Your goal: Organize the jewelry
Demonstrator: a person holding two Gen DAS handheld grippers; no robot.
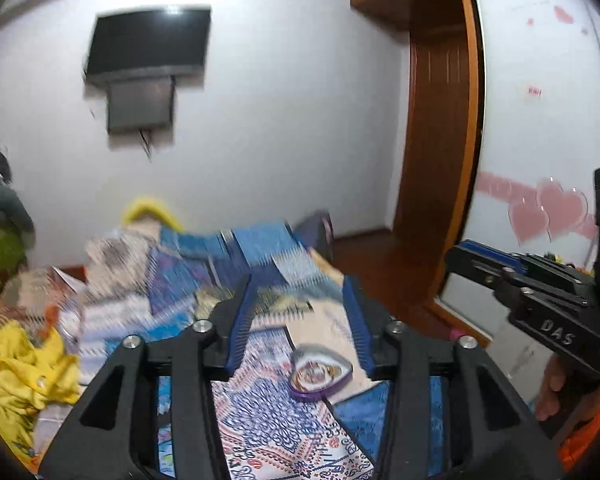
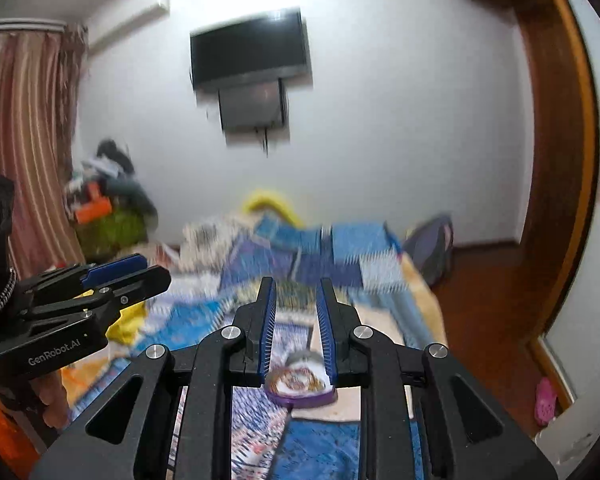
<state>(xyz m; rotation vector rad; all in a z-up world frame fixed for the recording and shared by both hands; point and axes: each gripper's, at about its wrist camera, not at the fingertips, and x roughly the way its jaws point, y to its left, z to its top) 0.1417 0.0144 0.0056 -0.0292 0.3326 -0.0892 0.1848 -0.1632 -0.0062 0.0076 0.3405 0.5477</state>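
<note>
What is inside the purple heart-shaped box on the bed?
The purple heart-shaped box lies on the patterned bedspread. Its top shows a blurred mix of gold, brown and white, perhaps jewelry or a printed lid. Anything beneath is hidden.

Jewelry box [image 1: 320,374] lies on the bedspread [image 1: 268,432] beneath my left gripper [image 1: 298,286], its jaws apart with nothing between them. My right gripper [image 1: 466,256] hangs at three o'clock of it. Television [image 1: 150,42] on the wall at eleven o'clock; wardrobe door [image 1: 540,120] at two o'clock.
</note>
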